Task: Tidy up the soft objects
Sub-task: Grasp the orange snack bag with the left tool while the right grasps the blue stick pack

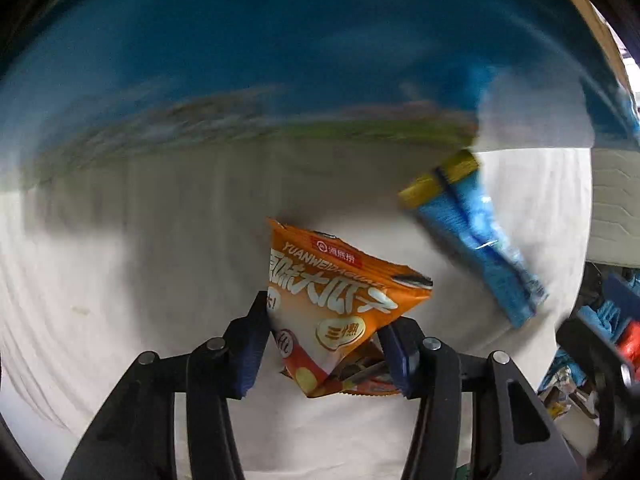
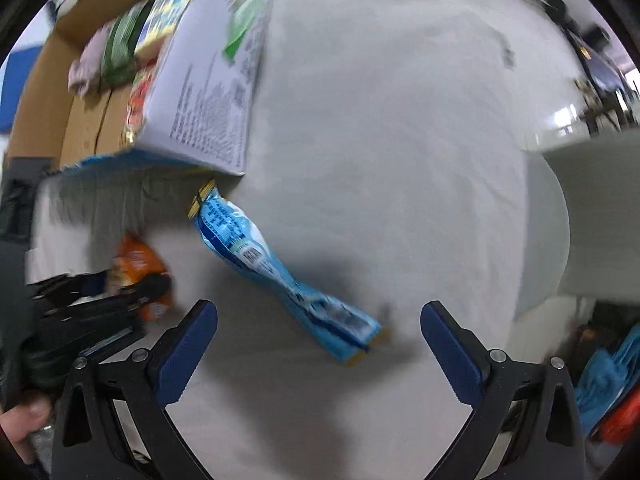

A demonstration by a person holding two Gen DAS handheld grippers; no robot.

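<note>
Two claws: left claw (image 1: 324,344) pinches a crumpled orange snack bag (image 1: 332,312), right claw (image 2: 319,344) gapes above a blue packet (image 2: 280,272).

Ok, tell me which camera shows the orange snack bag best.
The left wrist view: the orange snack bag fills the centre, sharp, pinched between the left gripper fingers, print readable. The right wrist view shows it only as a small blurred orange patch at left, partly behind the left gripper.
</note>
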